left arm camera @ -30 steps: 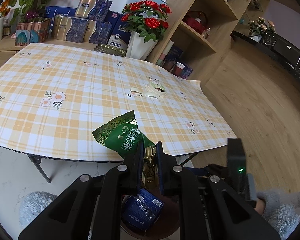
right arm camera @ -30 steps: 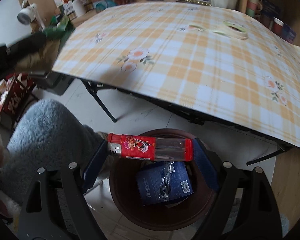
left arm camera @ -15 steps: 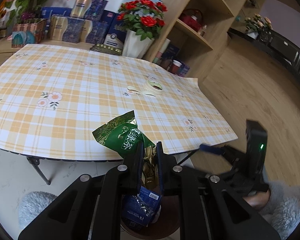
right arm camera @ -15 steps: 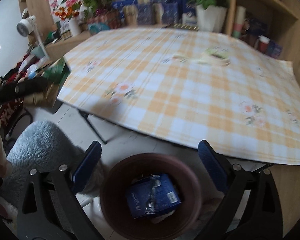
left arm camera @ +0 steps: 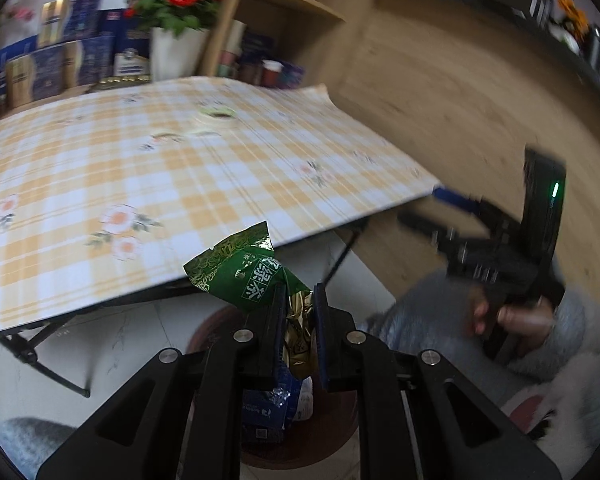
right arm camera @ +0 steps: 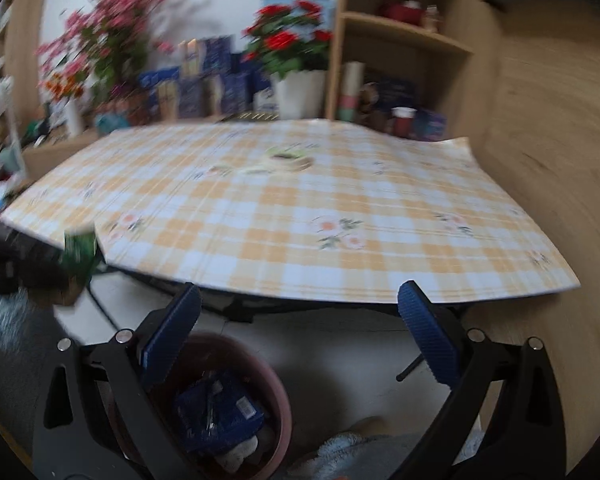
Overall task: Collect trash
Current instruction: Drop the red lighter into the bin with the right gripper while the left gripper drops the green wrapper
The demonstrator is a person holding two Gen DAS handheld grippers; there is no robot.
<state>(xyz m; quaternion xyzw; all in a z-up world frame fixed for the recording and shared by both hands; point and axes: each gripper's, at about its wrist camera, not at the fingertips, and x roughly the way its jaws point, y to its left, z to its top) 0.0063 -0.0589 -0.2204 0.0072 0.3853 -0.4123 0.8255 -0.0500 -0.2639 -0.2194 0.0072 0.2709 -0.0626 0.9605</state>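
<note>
My left gripper (left arm camera: 298,300) is shut on a green and gold snack wrapper (left arm camera: 246,272) and holds it above the brown trash bin (left arm camera: 204,330), in front of the table edge. The bin also shows in the right wrist view (right arm camera: 278,396), with a blue packet (right arm camera: 220,412) inside. My right gripper (right arm camera: 300,320) is open and empty above the bin's right side; it also shows in the left wrist view (left arm camera: 452,200). A roll of tape (right arm camera: 288,158) lies on the checked tablecloth (right arm camera: 300,216). The left gripper and wrapper appear blurred at the left of the right wrist view (right arm camera: 78,248).
A white pot of red roses (right arm camera: 298,88), blue boxes (right arm camera: 204,84) and pink flowers (right arm camera: 100,40) stand behind the table. A wooden shelf unit (right arm camera: 400,40) holds cups and jars at the back right. Black folding table legs (left arm camera: 32,356) stand by the bin.
The right gripper let go of the red and clear lighter-like item, which is no longer in view, and lifted up and away, open. The left gripper has swung right over the bin with the wrapper.
</note>
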